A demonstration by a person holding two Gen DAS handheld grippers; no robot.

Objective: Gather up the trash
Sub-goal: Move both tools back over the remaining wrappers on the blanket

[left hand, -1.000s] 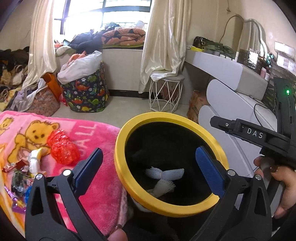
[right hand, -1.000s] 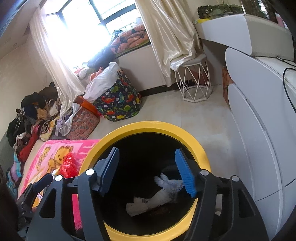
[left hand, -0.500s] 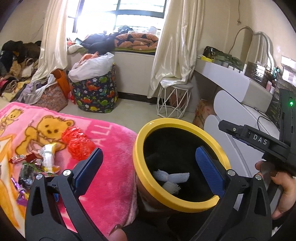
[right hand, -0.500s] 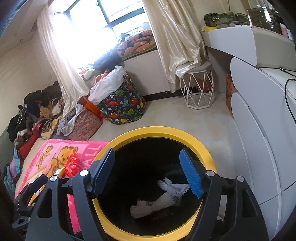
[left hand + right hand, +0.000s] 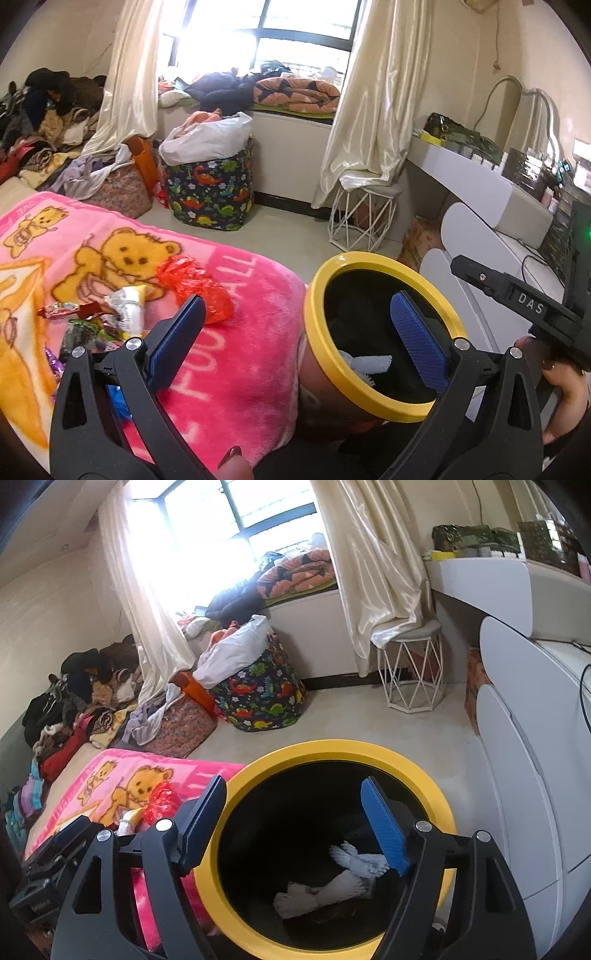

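left gripper [image 5: 295, 341] jaws wide, empty, above pink blanket [image 5: 236, 354] edge. right gripper [image 5: 295, 825] jaws wide, empty, over yellow-rimmed bin [image 5: 448, 819] (white wrappers [image 5: 332, 886] inside). trash pile [image 5: 110, 321] and red bag [image 5: 195, 280] lie on blanket, left of bin.

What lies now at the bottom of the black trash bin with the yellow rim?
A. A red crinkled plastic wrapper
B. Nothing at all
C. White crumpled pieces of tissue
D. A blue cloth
C: the right wrist view shows white crumpled pieces of tissue inside the black trash bin with the yellow rim; the red crinkled plastic wrapper lies on the pink teddy-bear blanket.
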